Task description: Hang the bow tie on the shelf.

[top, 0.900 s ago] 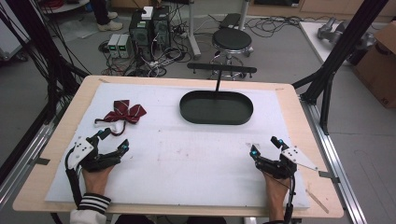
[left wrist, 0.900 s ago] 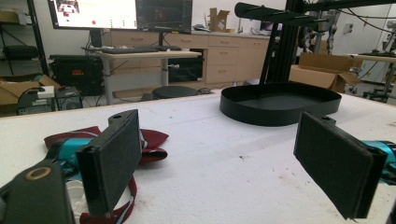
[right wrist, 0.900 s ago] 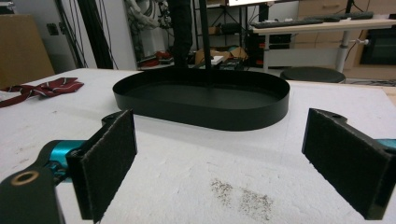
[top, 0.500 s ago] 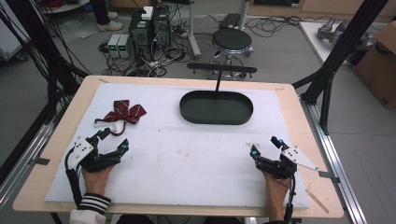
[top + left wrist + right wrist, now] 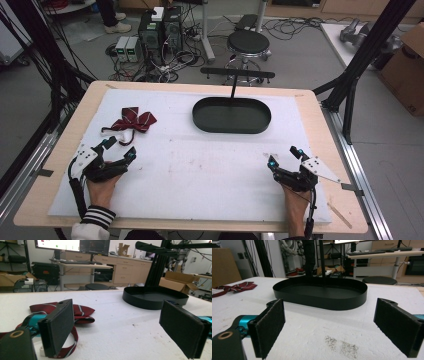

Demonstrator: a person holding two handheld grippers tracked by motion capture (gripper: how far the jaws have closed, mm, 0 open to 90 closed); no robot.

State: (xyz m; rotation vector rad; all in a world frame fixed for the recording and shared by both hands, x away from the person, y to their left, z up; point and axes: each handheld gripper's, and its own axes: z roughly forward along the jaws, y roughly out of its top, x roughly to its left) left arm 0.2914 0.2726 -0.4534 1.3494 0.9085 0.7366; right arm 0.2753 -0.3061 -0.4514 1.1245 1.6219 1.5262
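Near the table's left edge I have the left gripper resting low on the white mat, jaws spread wide with nothing between them — the red striped bow tie lies just beyond its tips, untouched. From the left gripper view the bow tie sits partly behind the left jaw. On the opposite side, the right gripper also rests on the mat, jaws wide and empty — facing the black oval tray, well apart from it.
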